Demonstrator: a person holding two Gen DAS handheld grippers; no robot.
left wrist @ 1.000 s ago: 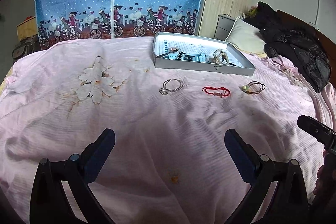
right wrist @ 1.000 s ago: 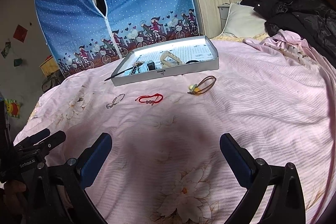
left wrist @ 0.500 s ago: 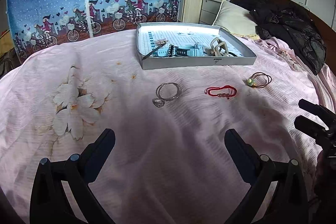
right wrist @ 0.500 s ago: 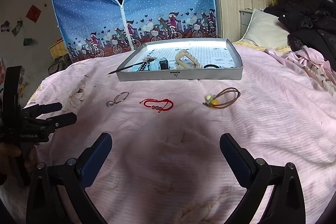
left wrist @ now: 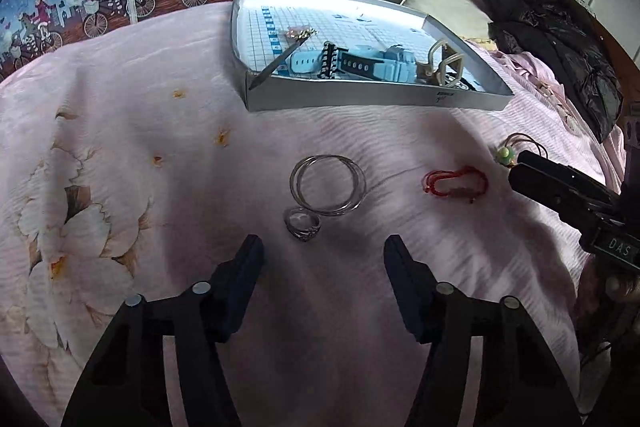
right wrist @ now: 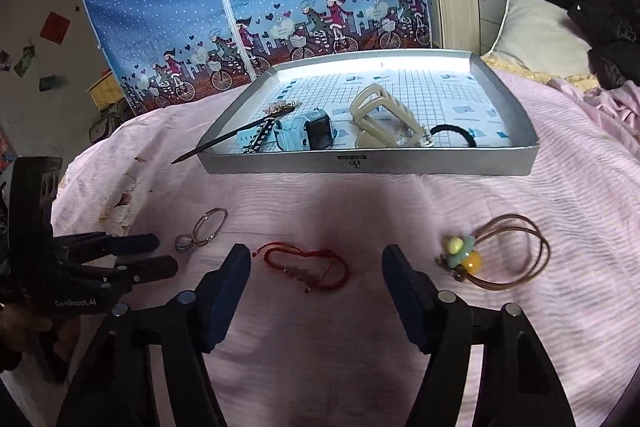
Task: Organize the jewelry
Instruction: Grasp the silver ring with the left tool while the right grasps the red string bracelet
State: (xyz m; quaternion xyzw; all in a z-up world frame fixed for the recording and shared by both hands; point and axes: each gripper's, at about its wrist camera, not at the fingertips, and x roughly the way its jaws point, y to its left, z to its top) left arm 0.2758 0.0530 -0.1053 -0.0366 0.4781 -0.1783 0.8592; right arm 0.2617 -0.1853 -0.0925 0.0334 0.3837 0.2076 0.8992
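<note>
I hold both the left gripper (left wrist: 323, 255) and the right gripper (right wrist: 316, 265) wide apart and empty above the bedspread (left wrist: 160, 131), just short of the silver ring (left wrist: 303, 223) and the red bracelet (right wrist: 306, 264).

The left gripper (left wrist: 323, 255) hangs above the pink bedsheet (left wrist: 160, 131) with its jaws spread wide and nothing between them; just ahead lies a silver ring (left wrist: 303, 221), touching a pair of thin silver bangles (left wrist: 328, 184); to the right rests a red string bracelet (left wrist: 456, 182), and beyond it a brown hair tie (left wrist: 520, 145) with a green bead; the right gripper (left wrist: 560, 187) reaches in from the right edge, near the hair tie; behind them sits a grey tray (left wrist: 360, 97) holding a pale blue watch (left wrist: 384, 61) and a cream hair claw (left wrist: 446, 65).
</note>
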